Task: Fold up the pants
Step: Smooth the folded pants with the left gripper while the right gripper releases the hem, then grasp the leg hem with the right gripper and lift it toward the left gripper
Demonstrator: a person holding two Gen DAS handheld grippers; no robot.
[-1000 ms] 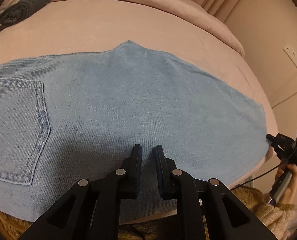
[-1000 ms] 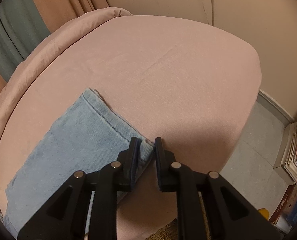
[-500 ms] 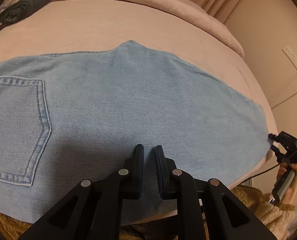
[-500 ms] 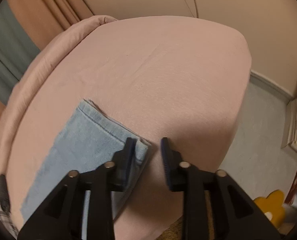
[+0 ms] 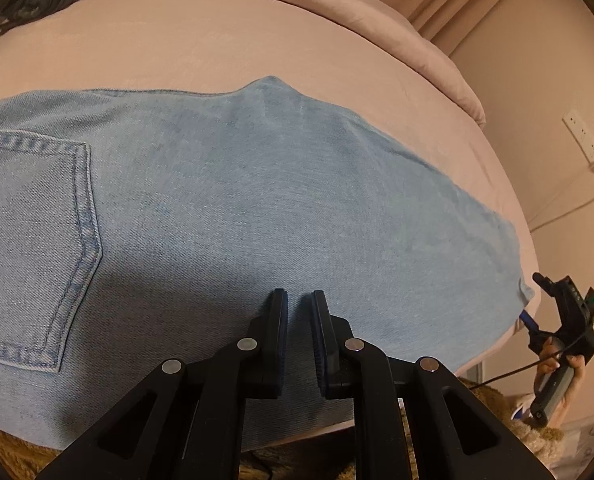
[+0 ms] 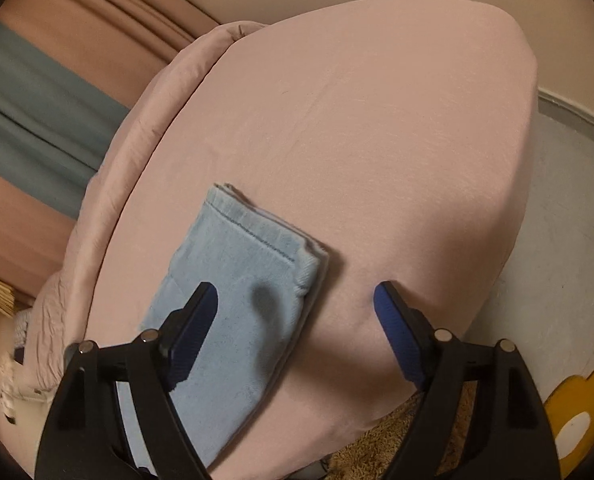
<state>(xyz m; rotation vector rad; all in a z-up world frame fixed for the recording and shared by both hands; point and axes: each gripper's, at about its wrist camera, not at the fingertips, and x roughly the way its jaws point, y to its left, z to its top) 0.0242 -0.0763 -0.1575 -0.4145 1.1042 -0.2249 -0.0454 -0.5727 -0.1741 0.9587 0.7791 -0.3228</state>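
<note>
Pants (image 5: 257,200) flat on bed (image 6: 377,120), left fingers (image 5: 279,320) nearly together above, right fingers (image 6: 201,312) spread over hem.

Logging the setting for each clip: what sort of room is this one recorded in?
Most likely a bedroom at home. The jeans lie on a bed with a pink sheet, a rolled duvet runs along its far edge, and curtains hang behind it.

One pair of jeans (image 5: 257,208), one back pocket (image 5: 33,248), one bed (image 5: 201,44), two hand-held grippers.
</note>
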